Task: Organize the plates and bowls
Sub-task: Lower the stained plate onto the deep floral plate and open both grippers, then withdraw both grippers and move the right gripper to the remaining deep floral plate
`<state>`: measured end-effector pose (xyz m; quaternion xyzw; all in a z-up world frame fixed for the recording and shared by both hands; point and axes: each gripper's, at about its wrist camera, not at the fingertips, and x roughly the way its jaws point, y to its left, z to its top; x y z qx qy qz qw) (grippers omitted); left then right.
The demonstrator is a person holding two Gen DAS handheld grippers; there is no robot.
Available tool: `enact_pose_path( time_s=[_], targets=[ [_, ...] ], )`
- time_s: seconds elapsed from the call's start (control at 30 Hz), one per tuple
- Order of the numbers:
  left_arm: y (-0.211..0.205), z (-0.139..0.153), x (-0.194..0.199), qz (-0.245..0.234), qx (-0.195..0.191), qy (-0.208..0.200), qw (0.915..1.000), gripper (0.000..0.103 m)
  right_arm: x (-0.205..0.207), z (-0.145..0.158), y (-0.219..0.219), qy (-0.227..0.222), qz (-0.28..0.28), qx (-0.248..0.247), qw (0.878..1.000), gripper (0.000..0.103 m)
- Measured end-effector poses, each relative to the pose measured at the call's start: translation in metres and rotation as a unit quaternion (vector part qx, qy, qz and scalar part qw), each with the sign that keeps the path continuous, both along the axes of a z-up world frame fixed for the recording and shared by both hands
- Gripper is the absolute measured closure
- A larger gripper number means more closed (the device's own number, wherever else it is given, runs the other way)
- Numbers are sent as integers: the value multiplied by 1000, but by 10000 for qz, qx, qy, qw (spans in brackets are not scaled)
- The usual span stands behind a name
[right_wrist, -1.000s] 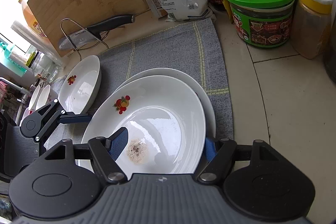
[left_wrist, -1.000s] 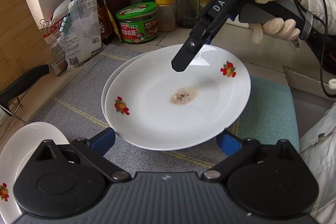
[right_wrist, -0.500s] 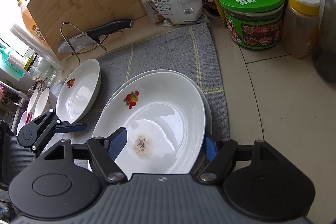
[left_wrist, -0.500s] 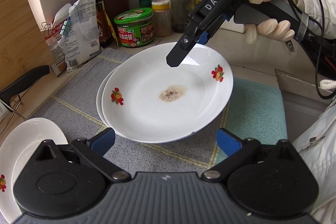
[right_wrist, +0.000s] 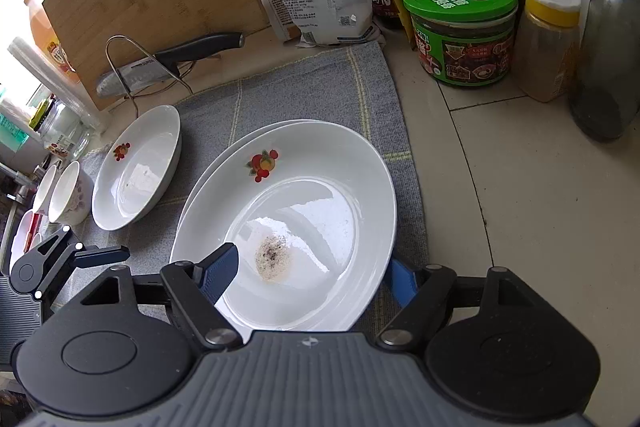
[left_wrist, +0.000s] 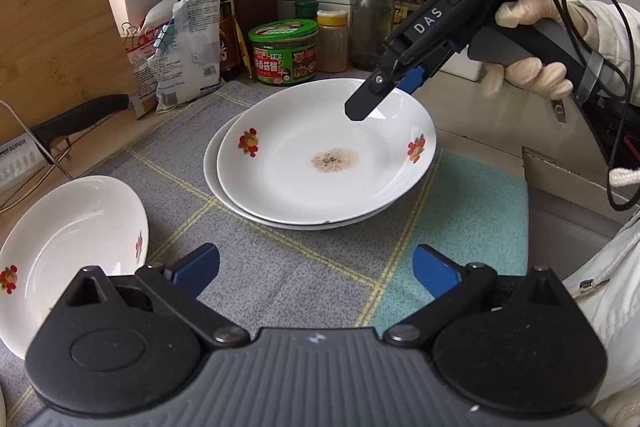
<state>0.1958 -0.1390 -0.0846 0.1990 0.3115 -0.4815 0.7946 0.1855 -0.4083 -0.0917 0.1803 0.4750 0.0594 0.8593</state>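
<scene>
Two white plates with fruit motifs lie stacked on the grey cloth; the top plate (left_wrist: pixel 320 183) (right_wrist: pixel 320 187) has a brown stain in its middle, and the lower plate (left_wrist: pixel 209 163) shows at its left edge. My right gripper (left_wrist: pixel 384 95) (right_wrist: pixel 312 275) hangs over the top plate's rim, jaws opening, one finger above the plate and one outside the rim, pads not pressing. Open, my left gripper (left_wrist: pixel 316 269) is back from the stack with only cloth between its fingers. A third plate (left_wrist: pixel 72 239) (right_wrist: pixel 136 167) lies to the left.
Small bowls (right_wrist: pixel 68 199) stand beyond the third plate. A green-lidded jar (left_wrist: pixel 284 55), bottles and a bag line the back wall. A knife (left_wrist: pixel 76 119) rests on a wire stand by the wooden cutting board (left_wrist: pixel 52 39). A person's gloved hand (left_wrist: pixel 528 71) holds the right gripper.
My left gripper has drawn back from the top plate, whose rim was between its fingers. The plate now lies flat on the lower one. The right gripper's jaws have widened slightly.
</scene>
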Motion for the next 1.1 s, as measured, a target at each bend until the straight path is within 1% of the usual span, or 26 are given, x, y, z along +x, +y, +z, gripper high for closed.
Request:
enact_pose_path(
  time_s=[0.1,0.17,0.23,0.33,0.43,0.53,0.7,0.83,0.97,1.1],
  targets=[
    [6,1,-4,195,-27,-53,9998,1,-4,-1,5,-4,-49,-76,10000,14],
    [10,2,-6,319,-75,-74,9994,1,-7,0,9,-88,-80,-189,9998,9],
    [16,3,-9,477,-154,-50,9987,1,-10,2,14,-195,-79,-305,9993,3],
    [23,3,-12,777,-175,-43,9968,1,-14,8,23,-382,-58,-540,9978,0],
    [32,4,-14,1079,-204,-77,9939,1,-19,13,39,-574,18,-992,9934,0],
    [41,6,-17,1409,-160,-144,9898,1,-26,15,62,-771,214,-1470,9859,0],
    [61,9,-20,1923,-248,-144,9809,1,-36,14,98,-991,474,-1880,9760,0],
    [77,11,-24,2255,-209,-235,9737,1,-41,13,123,-1156,596,-1975,9716,0],
    [97,14,-29,2453,-336,-293,9684,1,-43,15,153,-1301,690,-2076,9671,0],
    [119,12,-32,2481,-347,-259,9678,1,-46,16,181,-1378,772,-2168,9634,0]
  ],
)
